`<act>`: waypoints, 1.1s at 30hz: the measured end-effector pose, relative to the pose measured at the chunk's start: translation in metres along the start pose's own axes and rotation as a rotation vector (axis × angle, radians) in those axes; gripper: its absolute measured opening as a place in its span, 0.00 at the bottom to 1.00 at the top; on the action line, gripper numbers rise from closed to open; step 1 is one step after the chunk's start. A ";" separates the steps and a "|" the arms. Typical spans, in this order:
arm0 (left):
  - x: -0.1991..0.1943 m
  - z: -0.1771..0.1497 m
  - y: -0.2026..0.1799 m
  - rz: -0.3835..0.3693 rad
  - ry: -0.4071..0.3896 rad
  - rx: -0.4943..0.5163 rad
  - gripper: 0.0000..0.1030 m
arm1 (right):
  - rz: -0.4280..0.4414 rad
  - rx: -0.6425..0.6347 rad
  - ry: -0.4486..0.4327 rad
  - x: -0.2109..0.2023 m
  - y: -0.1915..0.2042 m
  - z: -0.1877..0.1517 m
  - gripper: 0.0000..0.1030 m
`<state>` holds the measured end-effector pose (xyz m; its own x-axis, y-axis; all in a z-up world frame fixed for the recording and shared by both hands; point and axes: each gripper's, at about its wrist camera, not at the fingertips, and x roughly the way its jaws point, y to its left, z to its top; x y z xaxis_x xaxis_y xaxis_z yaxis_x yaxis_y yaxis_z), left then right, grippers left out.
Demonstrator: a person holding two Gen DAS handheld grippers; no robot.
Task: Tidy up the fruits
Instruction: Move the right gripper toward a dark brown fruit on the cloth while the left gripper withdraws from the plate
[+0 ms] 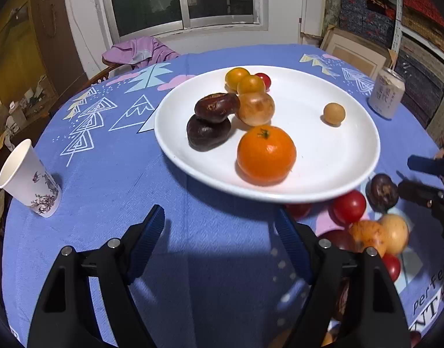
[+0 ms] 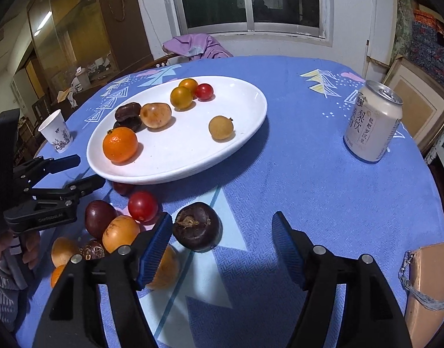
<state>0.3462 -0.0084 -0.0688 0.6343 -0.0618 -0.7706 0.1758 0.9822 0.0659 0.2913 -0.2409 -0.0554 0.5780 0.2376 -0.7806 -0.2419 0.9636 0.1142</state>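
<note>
A white oval plate (image 2: 245, 116) sits on a blue patterned tablecloth (image 2: 309, 179). On it lie an orange mandarin (image 2: 120, 144), two dark brown fruits stacked together (image 1: 210, 121), a tan fruit (image 2: 155, 115), two yellow cherry tomatoes (image 2: 181, 97), a red one (image 2: 204, 91) and a small round tan fruit (image 2: 221, 127) set apart. Just in front of the plate, loose fruit lies on the cloth: a red tomato (image 2: 142, 206), a dark chestnut-like fruit (image 2: 197, 226) and others. The right gripper (image 2: 222, 232) is spread wide, the dark fruit beside its left finger. The left gripper (image 1: 220, 226) is also wide apart, holding nothing. A paper cup (image 1: 27, 178) and a drink can (image 2: 372, 121) stand near the table's edges.
</note>
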 end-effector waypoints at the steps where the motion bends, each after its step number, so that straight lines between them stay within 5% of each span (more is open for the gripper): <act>1: 0.003 0.002 -0.001 -0.007 0.011 -0.003 0.74 | 0.001 0.004 0.004 0.002 -0.001 0.001 0.70; 21: 0.032 0.025 0.013 -0.053 0.081 -0.041 0.62 | 0.039 0.006 0.022 0.017 0.006 0.007 0.70; 25: 0.017 0.017 0.007 -0.143 0.046 0.010 0.62 | 0.058 0.009 0.029 0.015 0.007 0.004 0.70; 27: 0.014 0.011 0.004 -0.258 0.047 0.023 0.63 | 0.073 0.015 0.033 0.014 0.007 0.003 0.70; 33: 0.012 0.013 -0.013 -0.315 0.010 0.059 0.62 | 0.108 0.046 0.035 0.009 0.003 0.002 0.70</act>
<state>0.3614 -0.0241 -0.0706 0.5343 -0.3595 -0.7650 0.4057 0.9030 -0.1410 0.2977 -0.2358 -0.0612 0.5231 0.3367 -0.7829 -0.2649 0.9374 0.2262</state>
